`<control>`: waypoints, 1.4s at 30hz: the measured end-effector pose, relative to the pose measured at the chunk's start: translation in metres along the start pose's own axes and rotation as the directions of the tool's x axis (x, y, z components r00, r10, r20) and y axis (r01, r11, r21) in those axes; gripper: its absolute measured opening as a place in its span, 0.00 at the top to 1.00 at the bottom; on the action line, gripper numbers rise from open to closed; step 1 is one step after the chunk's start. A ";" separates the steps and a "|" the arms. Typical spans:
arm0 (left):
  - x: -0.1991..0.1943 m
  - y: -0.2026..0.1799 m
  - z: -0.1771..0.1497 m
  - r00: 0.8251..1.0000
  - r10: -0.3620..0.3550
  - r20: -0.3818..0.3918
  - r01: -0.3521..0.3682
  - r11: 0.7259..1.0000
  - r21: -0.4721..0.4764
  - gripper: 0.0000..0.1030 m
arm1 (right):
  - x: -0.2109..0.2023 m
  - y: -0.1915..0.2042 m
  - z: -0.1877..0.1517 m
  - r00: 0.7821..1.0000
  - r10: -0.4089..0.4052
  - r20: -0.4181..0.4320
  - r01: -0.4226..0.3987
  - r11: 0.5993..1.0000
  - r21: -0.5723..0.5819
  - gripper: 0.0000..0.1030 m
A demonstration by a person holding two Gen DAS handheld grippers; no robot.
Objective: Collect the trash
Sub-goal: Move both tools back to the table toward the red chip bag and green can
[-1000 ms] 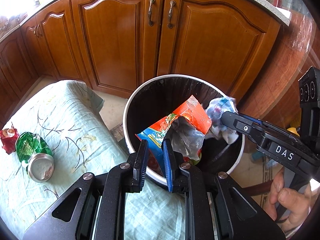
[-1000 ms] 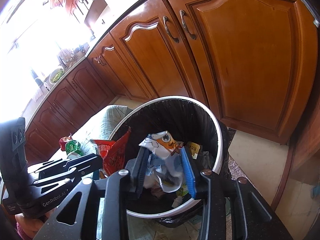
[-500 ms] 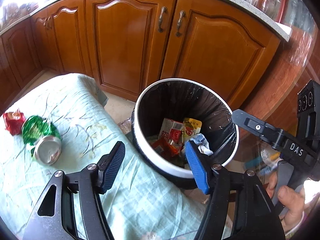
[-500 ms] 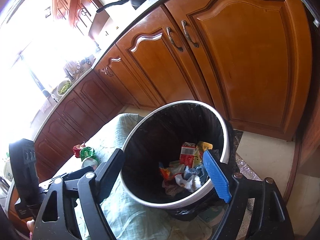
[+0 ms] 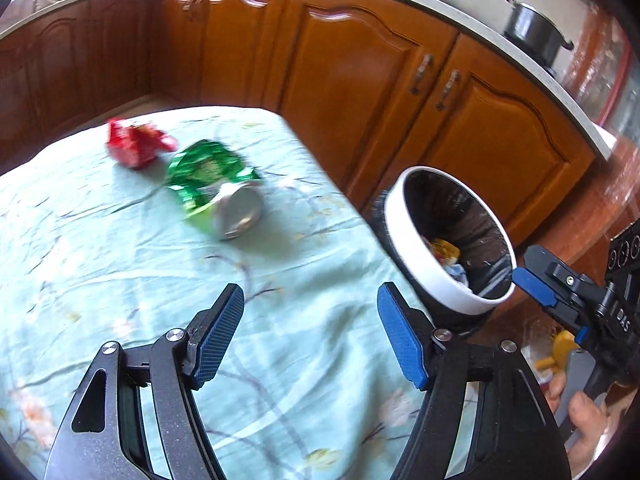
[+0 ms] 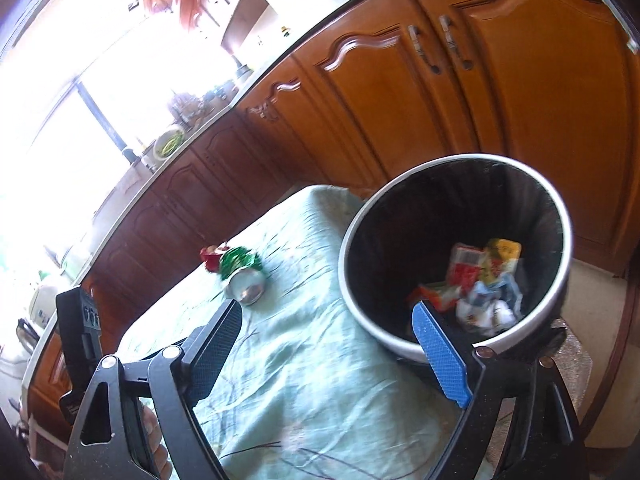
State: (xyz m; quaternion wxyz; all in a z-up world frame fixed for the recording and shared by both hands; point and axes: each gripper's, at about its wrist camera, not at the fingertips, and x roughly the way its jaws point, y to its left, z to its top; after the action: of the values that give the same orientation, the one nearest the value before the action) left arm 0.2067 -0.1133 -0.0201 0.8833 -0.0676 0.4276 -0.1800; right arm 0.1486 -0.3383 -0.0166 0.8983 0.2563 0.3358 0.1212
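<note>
A crushed green can (image 5: 216,196) with a silver end lies on the pale green tablecloth (image 5: 120,280), with a red crumpled wrapper (image 5: 134,146) just behind it. Both also show in the right wrist view, the can (image 6: 242,274) and the wrapper (image 6: 212,256). A white-rimmed bin (image 6: 560,216) with a black liner stands off the table's right edge and holds several wrappers (image 6: 476,280). It also shows in the left wrist view (image 5: 436,276). My left gripper (image 5: 310,336) is open and empty over the cloth. My right gripper (image 6: 328,352) is open and empty near the bin's rim.
Brown wooden cabinet doors (image 5: 360,76) run behind the table and bin under a light countertop. A dark pot (image 5: 532,28) stands on the counter at the right. The right gripper (image 5: 560,300) shows at the right edge of the left wrist view.
Both grippers opened and dropped their wrappers into the bin. Both then drew back from the bin; the left one swung left over the table toward the can.
</note>
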 end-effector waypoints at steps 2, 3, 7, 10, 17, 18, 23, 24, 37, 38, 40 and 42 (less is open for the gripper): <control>-0.004 0.018 -0.004 1.000 0.012 -0.002 -0.012 0.999 -0.037 0.30 | 0.006 0.011 -0.005 1.000 0.021 -0.021 -0.021 1.000 -0.020 0.14; -0.006 0.026 -0.004 1.000 0.019 -0.002 -0.019 0.998 -0.053 0.30 | 0.010 0.015 -0.006 0.999 0.031 -0.031 -0.032 0.999 -0.029 0.14; -0.013 0.056 -0.010 0.999 0.054 0.001 -0.053 0.993 -0.108 0.30 | 0.024 0.032 -0.011 0.997 0.055 -0.062 -0.058 0.997 -0.049 0.14; -0.018 0.076 -0.012 0.998 0.068 0.000 -0.067 0.988 -0.138 0.30 | 0.035 0.042 -0.016 0.994 0.061 -0.086 -0.066 0.996 -0.059 0.14; -0.028 0.104 -0.009 0.993 0.117 0.019 -0.112 0.980 -0.165 0.30 | 0.062 0.057 -0.018 0.985 0.096 -0.145 -0.107 0.992 -0.071 0.14; -0.028 0.107 -0.009 0.992 0.121 0.019 -0.116 0.979 -0.166 0.30 | 0.066 0.059 -0.017 0.983 0.100 -0.152 -0.112 0.991 -0.074 0.14; -0.026 0.116 -0.003 0.991 0.136 0.014 -0.132 0.979 -0.158 0.30 | 0.087 0.065 -0.011 0.978 0.109 -0.180 -0.125 0.989 -0.077 0.14; -0.025 0.118 -0.002 0.991 0.135 0.010 -0.132 0.979 -0.156 0.30 | 0.092 0.065 -0.010 0.976 0.115 -0.187 -0.131 0.989 -0.075 0.14; -0.009 0.141 0.044 0.997 0.075 0.006 -0.073 0.985 -0.158 0.25 | 0.153 0.055 0.031 0.953 0.180 -0.245 -0.183 0.983 0.010 0.14; -0.006 0.143 0.050 0.997 0.074 0.005 -0.072 0.985 -0.156 0.24 | 0.158 0.054 0.034 0.950 0.185 -0.250 -0.186 0.982 0.018 0.13; 0.002 0.148 0.064 0.997 0.082 -0.001 -0.081 0.984 -0.157 0.23 | 0.170 0.053 0.039 0.948 0.185 -0.260 -0.184 0.983 0.030 0.14; 0.012 0.154 0.078 0.996 0.084 -0.009 -0.084 0.982 -0.168 0.22 | 0.181 0.051 0.042 0.944 0.184 -0.273 -0.180 0.983 0.038 0.14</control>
State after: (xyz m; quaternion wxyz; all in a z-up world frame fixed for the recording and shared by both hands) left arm 0.3139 0.0221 -0.0219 0.8808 -0.1239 0.4446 -0.1059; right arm 0.3092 -0.2404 -0.0600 0.8261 0.2725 0.4332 0.2360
